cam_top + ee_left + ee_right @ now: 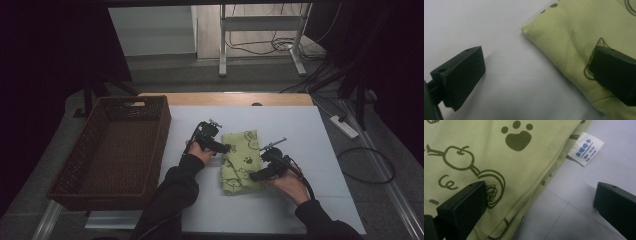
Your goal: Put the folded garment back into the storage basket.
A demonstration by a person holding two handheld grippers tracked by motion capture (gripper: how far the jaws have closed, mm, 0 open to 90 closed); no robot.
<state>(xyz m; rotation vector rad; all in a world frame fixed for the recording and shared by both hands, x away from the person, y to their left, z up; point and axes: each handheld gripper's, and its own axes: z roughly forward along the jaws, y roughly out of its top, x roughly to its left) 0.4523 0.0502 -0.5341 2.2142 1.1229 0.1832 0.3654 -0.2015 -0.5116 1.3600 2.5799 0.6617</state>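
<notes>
Where cloth (499, 157) folds, white tag (586, 148), blue print

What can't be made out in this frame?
- Care label on the green cloth: its print is too small, right gripper view.
- Basket floor: too dark, high view.
- Left tongs: one jaw covers part of the cloth's print, left gripper view.
- Right tongs: whether the jaws touch the cloth.

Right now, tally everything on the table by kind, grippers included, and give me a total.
Folded green cloths: 1, the printed cloth lying on the white tabletop
Wicker baskets: 1, the brown basket at the table's left
Hand-held grippers: 2, the left gripper and the right gripper, both open at the cloth's edges
Total: 4
</notes>
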